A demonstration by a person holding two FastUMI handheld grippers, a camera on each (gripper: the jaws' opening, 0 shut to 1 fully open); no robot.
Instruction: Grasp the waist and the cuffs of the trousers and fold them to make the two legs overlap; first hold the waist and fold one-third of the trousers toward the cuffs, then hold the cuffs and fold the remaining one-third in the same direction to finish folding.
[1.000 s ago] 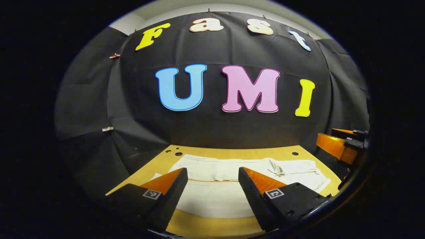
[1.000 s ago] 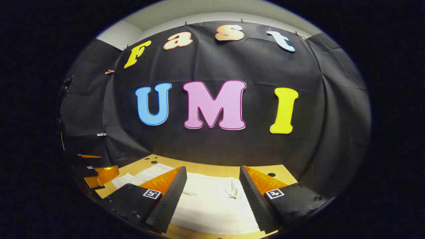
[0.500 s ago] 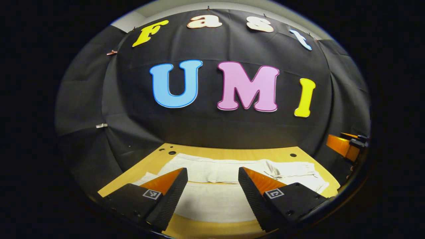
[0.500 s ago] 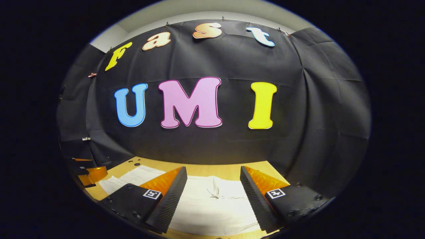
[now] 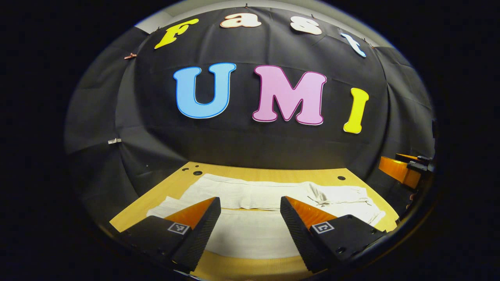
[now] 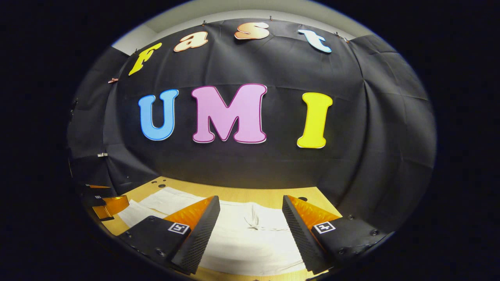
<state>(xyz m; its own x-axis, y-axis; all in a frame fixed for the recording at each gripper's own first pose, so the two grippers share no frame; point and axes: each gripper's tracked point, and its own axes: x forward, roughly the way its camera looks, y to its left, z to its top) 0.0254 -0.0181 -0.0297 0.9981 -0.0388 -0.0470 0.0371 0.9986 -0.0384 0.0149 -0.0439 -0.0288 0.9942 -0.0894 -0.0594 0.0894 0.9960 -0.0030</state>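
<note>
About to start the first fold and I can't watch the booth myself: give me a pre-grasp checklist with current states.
1. Left gripper open, nothing between its fingers: ok.
2. Right gripper open, nothing between its fingers: ok.
3. Trousers lying spread on the table, not yet folded: ok.
4. Waist with drawstring ahead of the right gripper: ok.
5. Cuffs within the left gripper's line: cannot tell.
6. Either gripper touching the cloth: cannot tell.

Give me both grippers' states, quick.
Left gripper: open, holding nothing, above the white trousers.
Right gripper: open, holding nothing, above the trousers' waist end.
</note>
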